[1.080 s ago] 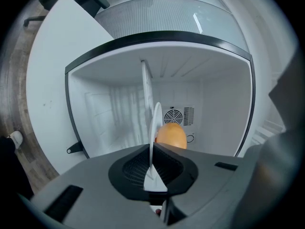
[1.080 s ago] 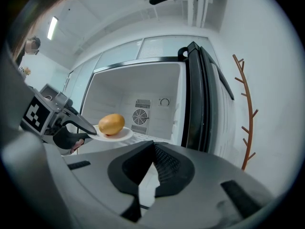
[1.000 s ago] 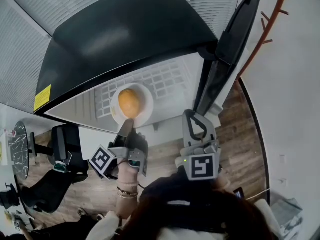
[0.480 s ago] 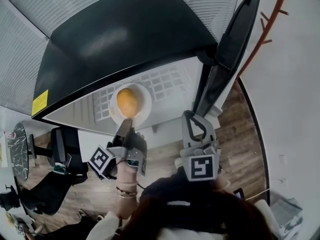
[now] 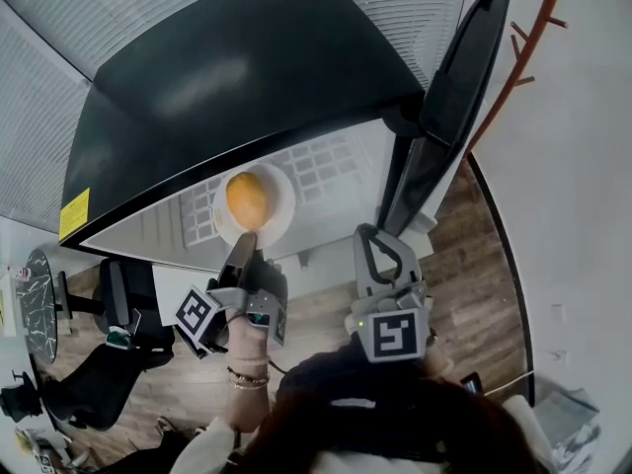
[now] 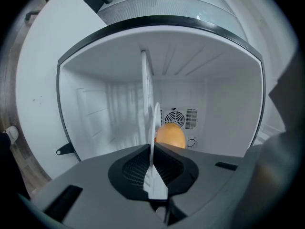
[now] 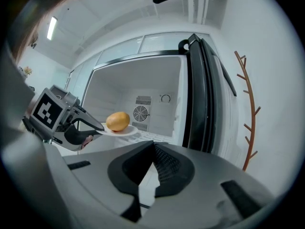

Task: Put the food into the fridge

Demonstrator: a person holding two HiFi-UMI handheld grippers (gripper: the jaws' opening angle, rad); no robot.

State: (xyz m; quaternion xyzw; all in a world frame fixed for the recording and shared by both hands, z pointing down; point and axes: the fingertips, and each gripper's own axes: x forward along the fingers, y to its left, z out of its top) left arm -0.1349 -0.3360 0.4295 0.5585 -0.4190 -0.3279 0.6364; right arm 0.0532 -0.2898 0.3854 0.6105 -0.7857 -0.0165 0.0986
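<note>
A yellow-orange fruit lies on a small white plate. My left gripper is shut on the plate's near rim and holds it level at the mouth of the open fridge, over the white wire shelf. In the left gripper view the plate stands edge-on between the jaws, with the fruit behind it. My right gripper is shut and holds nothing, just below the open fridge door. From the right gripper view I see the fruit, the plate and the left gripper.
The dark fridge door stands open on the right. A fan vent sits in the fridge's back wall. A black office chair stands at the left on the wooden floor, and a brown branch-shaped rack at the right.
My left gripper has carried the plate and fruit slightly forward and left toward the fridge opening. The right gripper has barely shifted.
</note>
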